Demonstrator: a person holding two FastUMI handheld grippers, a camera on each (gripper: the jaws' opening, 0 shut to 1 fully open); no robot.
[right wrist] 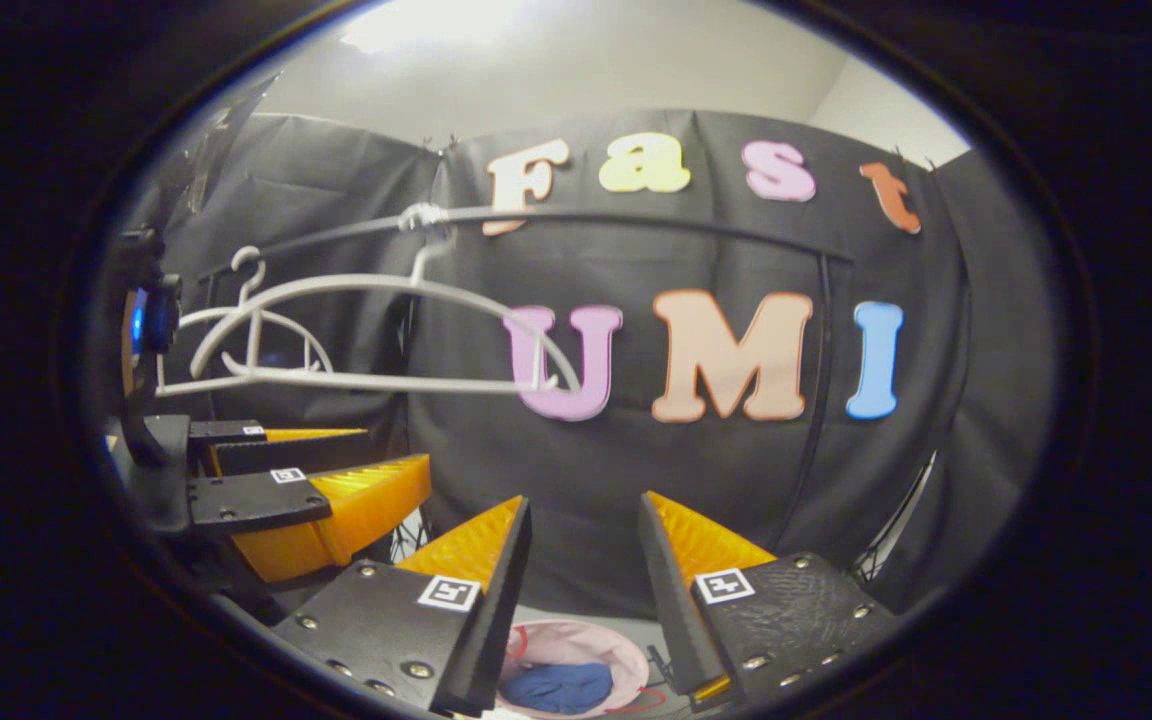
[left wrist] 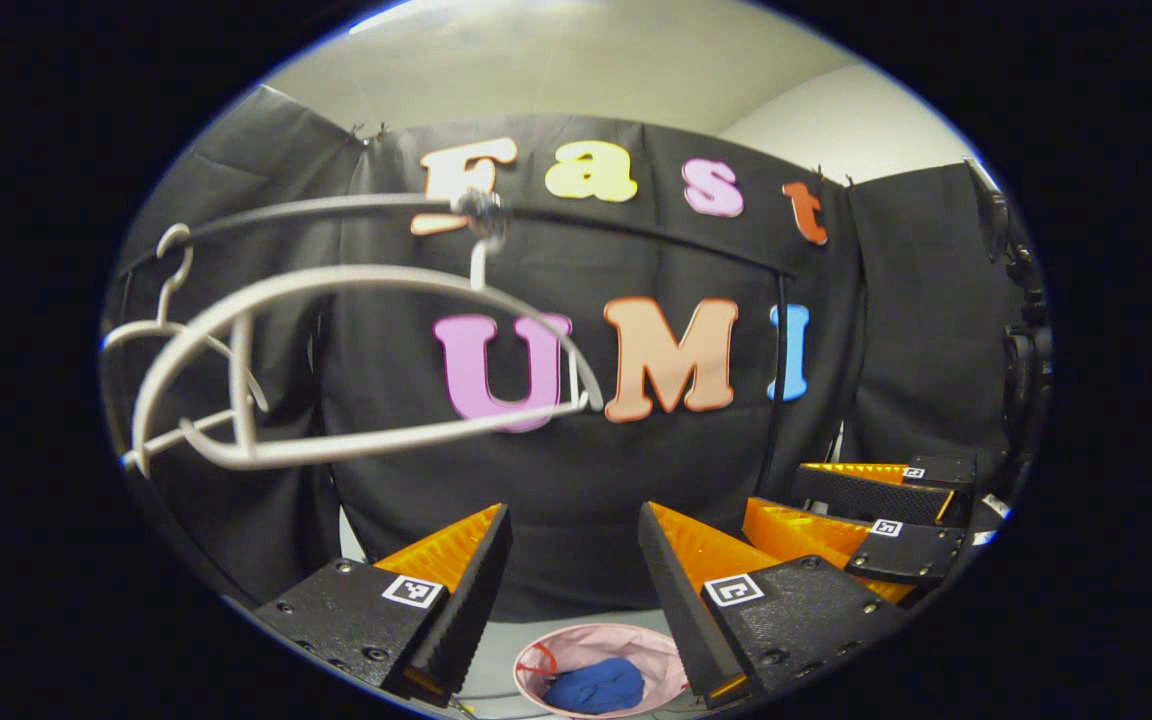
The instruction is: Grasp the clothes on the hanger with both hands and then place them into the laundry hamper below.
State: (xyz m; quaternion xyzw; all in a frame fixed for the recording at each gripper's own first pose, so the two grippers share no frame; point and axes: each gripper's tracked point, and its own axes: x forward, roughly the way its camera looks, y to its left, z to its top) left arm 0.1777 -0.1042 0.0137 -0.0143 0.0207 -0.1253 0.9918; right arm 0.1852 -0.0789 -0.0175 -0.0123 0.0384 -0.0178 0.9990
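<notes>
Nearest, the left gripper (left wrist: 574,530) and the right gripper (right wrist: 584,520) each hold their orange fingers spread apart, gripping nothing. Below them, blue clothes (left wrist: 596,686) lie inside a pink laundry hamper (left wrist: 656,650). Farther back, a bare white hanger (left wrist: 336,370) hangs from a dark rail (left wrist: 636,225).

No readable text, only small square black-and-white coded tags (left wrist: 413,590) on the gripper fingers.
</notes>
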